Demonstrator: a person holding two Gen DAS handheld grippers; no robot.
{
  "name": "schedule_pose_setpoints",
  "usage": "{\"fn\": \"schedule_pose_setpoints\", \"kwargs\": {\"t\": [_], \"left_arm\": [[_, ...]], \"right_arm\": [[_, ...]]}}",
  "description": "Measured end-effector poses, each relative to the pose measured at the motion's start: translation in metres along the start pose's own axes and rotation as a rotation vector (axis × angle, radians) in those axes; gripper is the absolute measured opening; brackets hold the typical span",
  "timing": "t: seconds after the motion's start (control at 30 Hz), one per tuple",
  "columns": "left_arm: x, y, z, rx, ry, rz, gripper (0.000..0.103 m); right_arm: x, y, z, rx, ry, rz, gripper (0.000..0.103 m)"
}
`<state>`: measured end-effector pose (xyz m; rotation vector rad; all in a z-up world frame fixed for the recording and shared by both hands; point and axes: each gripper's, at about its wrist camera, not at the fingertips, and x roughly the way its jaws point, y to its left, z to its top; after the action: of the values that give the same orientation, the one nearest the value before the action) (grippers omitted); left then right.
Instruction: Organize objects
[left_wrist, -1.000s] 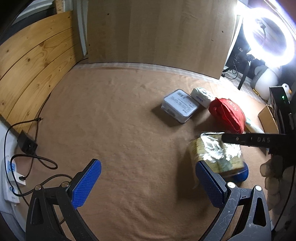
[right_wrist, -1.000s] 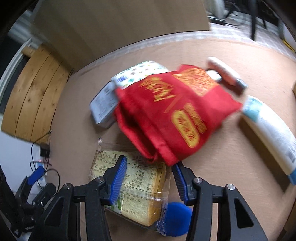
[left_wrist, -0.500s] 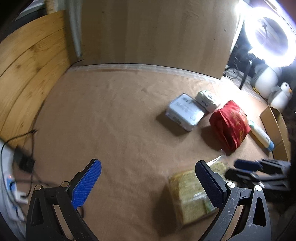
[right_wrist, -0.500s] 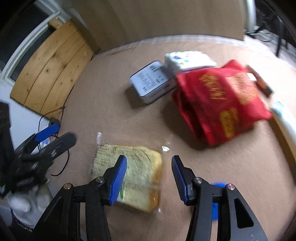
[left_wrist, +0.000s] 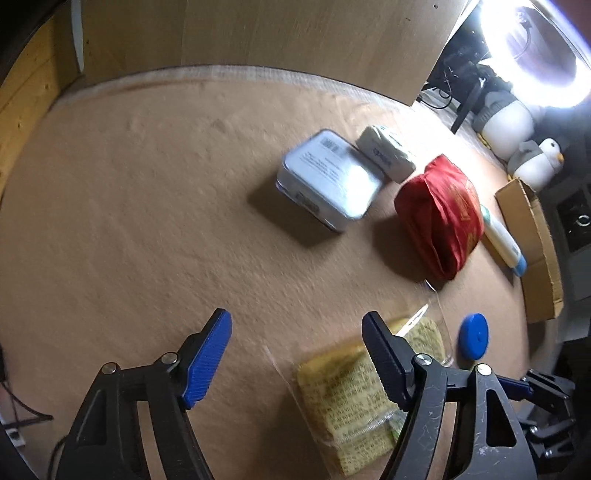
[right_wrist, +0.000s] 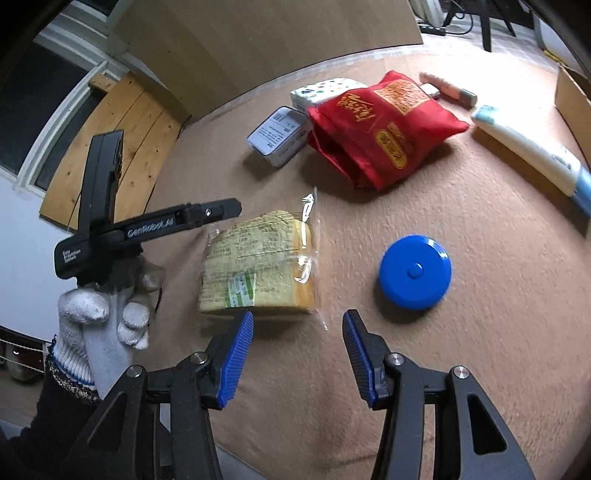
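Note:
A bagged loaf of sliced bread (right_wrist: 258, 266) lies on the brown mat, just ahead of my right gripper (right_wrist: 295, 347), which is open and empty. In the left wrist view the bread (left_wrist: 354, 391) lies under the right finger of my left gripper (left_wrist: 299, 350), also open and empty. A blue round disc (right_wrist: 415, 271) sits right of the bread. A red snack bag (right_wrist: 380, 125), a white tin box (right_wrist: 279, 134) and a tissue pack (right_wrist: 325, 90) lie farther back.
A white tube (right_wrist: 532, 151) and a small pink stick (right_wrist: 447, 88) lie at the right. A cardboard box (left_wrist: 532, 243) stands at the mat's right edge. A wooden board (left_wrist: 258, 33) backs the mat. A ring light (left_wrist: 535, 48) and plush toys (left_wrist: 535, 162) are beyond.
The bread has been let go by my right gripper and lies on the mat. Both grippers have pulled back toward the front; the blue disc now shows uncovered beside the bread.

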<state>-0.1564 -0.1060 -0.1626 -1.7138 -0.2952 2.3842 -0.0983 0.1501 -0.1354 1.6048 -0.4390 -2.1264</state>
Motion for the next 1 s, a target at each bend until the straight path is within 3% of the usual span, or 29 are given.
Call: {"fn": "schedule_pose_setpoints", "kwargs": {"t": [0.2,0.4,0.6,0.8,1.0], "left_arm": [[-0.009,-0.006,-0.020,0.015,0.000,-0.074,0.074],[-0.017,-0.018,-0.042,0.047,0.001,-0.097,0.074],[-0.027,0.000,-0.008,-0.020,-0.057,-0.083,0.074],[0.002,0.001,0.014,0.000,0.027,-0.098,0.074],[0.012,0.004,0.003,0.011,0.070,-0.167,0.074]], "right_arm": [[-0.001,-0.006,-0.003,0.027,-0.003,0.003,0.047],[0.001,-0.008,-0.003,0.049,0.008,0.016,0.047],[-0.002,-0.007,-0.006,0.053,-0.001,0.016,0.047],[-0.007,-0.007,-0.012,0.054,-0.001,0.015,0.047],[-0.007,-0.011,-0.014,0.077,-0.004,-0.005,0.047]]}}
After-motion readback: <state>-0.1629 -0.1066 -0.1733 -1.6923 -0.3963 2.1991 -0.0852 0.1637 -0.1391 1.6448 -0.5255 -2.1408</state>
